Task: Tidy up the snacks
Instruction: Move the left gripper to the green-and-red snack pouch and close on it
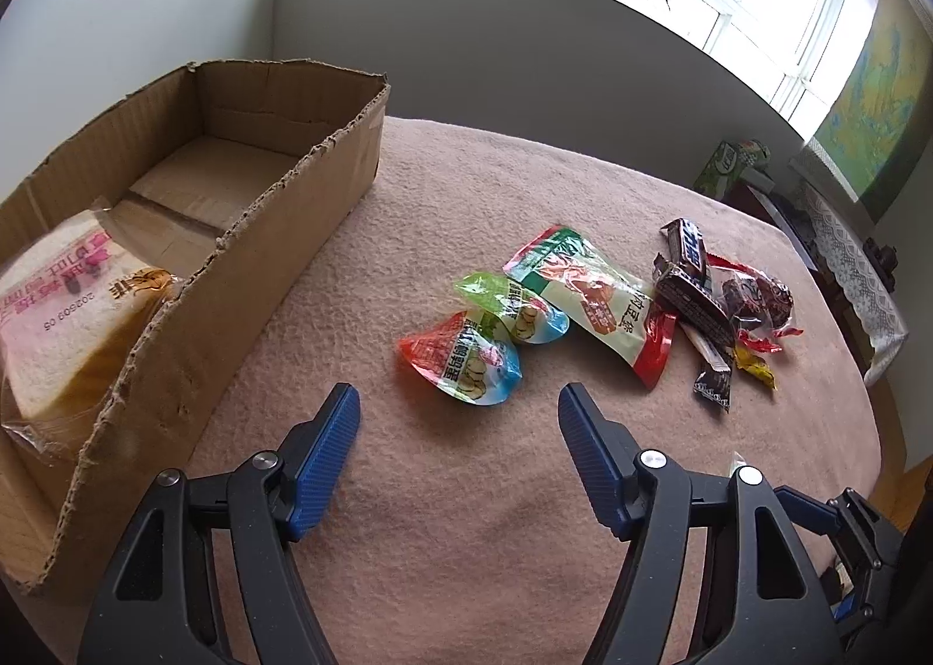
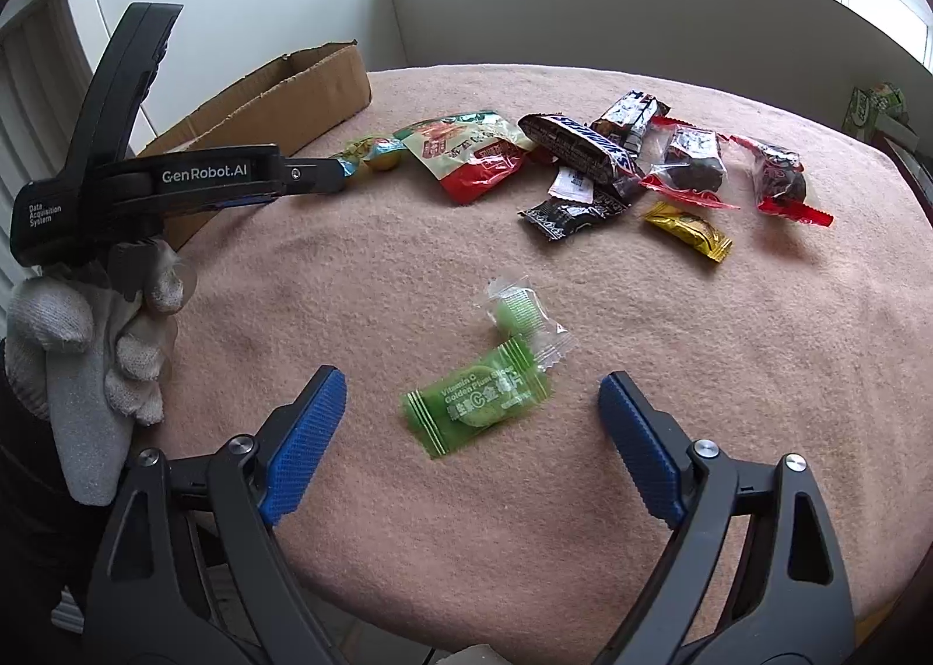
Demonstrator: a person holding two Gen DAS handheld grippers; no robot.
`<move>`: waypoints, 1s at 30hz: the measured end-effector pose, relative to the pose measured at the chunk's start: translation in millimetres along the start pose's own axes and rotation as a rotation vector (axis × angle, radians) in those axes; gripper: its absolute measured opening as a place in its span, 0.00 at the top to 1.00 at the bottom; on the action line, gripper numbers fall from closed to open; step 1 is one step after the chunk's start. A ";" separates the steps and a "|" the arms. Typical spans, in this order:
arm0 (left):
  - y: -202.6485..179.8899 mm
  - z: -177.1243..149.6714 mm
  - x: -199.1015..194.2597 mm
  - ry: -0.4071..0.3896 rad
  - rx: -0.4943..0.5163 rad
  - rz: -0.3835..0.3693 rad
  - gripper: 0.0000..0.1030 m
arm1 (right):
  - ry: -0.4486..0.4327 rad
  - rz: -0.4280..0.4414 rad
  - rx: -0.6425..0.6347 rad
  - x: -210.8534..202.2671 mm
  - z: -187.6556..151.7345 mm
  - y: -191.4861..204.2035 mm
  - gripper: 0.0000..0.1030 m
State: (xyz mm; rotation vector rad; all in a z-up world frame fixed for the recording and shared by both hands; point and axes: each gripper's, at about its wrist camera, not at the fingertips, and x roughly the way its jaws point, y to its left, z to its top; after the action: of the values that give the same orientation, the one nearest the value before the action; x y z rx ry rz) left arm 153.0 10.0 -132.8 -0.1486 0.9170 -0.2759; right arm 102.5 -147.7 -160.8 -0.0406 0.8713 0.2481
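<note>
In the left wrist view my left gripper (image 1: 460, 400) stands open just short of a red-and-blue egg snack pouch (image 1: 463, 362); a green-and-blue pouch (image 1: 513, 309) and a larger red-green-white packet (image 1: 595, 303) lie behind it. Left of them is the cardboard box (image 1: 245, 251) with a wrapped bread loaf (image 1: 64, 315) inside. In the right wrist view my right gripper (image 2: 469, 391) is open, its fingers on either side of a green plum-slice candy (image 2: 475, 403), not touching it. A second, clear-wrapped green candy (image 2: 522, 315) lies just beyond.
Chocolate bars (image 2: 577, 143), dark red-wrapped sweets (image 2: 778, 178) and a yellow candy (image 2: 688, 231) lie at the far side of the pink blanket-covered table (image 2: 641, 432). A gloved hand (image 2: 99, 338) holds the left gripper at the left edge. The table's near edge runs just below my right gripper.
</note>
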 end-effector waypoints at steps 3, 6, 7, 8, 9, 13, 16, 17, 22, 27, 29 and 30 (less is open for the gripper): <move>0.4 2.8 2.4 0.001 0.004 0.007 0.38 | -0.009 -0.023 -0.031 2.0 -1.3 4.5 0.17; -5.1 5.3 6.0 0.004 0.030 0.013 0.45 | -0.014 -0.046 -0.070 2.4 -2.3 10.9 0.25; -7.2 5.4 7.3 0.005 0.042 0.016 0.46 | -0.016 -0.048 -0.080 2.7 -1.8 11.9 0.27; -9.6 5.4 8.7 0.007 0.055 0.021 0.47 | -0.017 -0.049 -0.087 2.7 -1.5 13.2 0.29; -11.6 5.3 9.7 0.008 0.066 0.025 0.49 | -0.020 -0.050 -0.091 2.3 -1.3 13.4 0.33; -11.5 6.5 13.1 0.015 0.075 0.028 0.59 | -0.019 -0.044 -0.086 0.7 1.9 9.7 0.48; -10.3 8.5 14.5 0.017 0.076 0.027 0.60 | -0.015 -0.030 -0.078 -0.6 3.8 6.2 0.55; -11.1 8.2 14.6 0.016 0.081 0.031 0.61 | -0.014 -0.024 -0.074 -0.9 4.2 4.4 0.56; -21.9 3.5 14.3 0.009 0.127 0.052 0.65 | -0.011 -0.014 -0.050 -3.2 4.2 -2.1 0.69; -21.1 1.4 11.5 0.008 0.131 0.050 0.68 | -0.005 -0.019 -0.066 -4.4 0.5 0.1 0.69; -20.8 0.3 10.5 0.007 0.132 0.054 0.70 | -0.007 -0.026 -0.068 -4.4 -0.8 0.9 0.69; -21.1 -0.3 9.9 0.007 0.134 0.054 0.71 | -0.008 -0.031 -0.073 -5.5 -2.0 1.8 0.69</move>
State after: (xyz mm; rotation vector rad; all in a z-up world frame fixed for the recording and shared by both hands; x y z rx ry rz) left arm 154.9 -13.1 -135.4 0.0010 0.9049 -0.2874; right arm 97.2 -147.3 -157.8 -0.1209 0.8529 0.2514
